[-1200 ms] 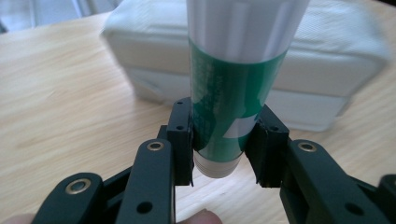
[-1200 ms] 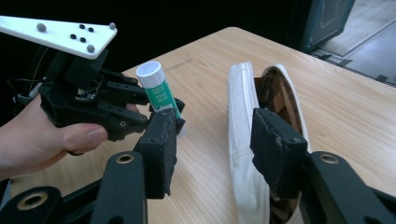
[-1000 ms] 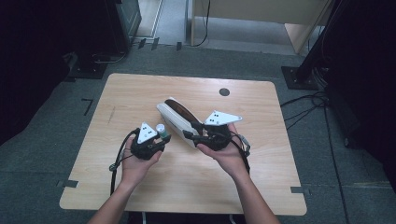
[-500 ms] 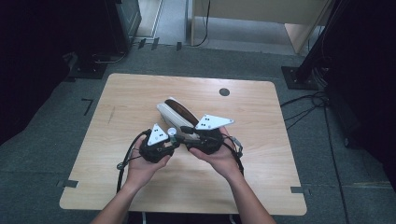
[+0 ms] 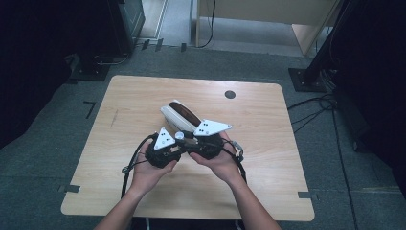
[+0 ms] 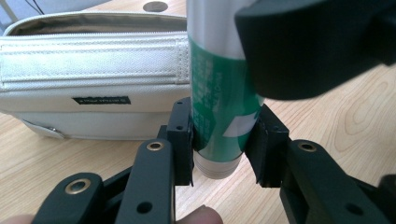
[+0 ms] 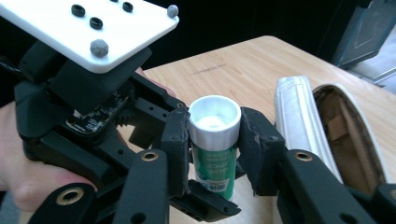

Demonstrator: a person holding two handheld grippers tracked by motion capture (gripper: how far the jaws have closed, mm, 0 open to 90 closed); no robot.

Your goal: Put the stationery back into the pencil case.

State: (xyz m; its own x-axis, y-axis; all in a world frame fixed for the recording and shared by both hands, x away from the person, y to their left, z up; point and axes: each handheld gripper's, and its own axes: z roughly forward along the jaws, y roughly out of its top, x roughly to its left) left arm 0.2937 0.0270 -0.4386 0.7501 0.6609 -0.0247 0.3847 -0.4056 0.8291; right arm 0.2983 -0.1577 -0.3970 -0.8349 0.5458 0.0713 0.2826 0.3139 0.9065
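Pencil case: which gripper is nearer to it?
Right. The right gripper sits beside the pencil case, its jaws closing around the glue stick; the left gripper grips that stick farther back.

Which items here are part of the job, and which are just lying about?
In the job:
- glue stick, between both sets of jaws
- left hand-held gripper, shut on its lower end
- right hand-held gripper, jaws just closing around its white cap end
- open white pouch, right behind

Lying about:
- table with its dark round grommet
- cables on the floor
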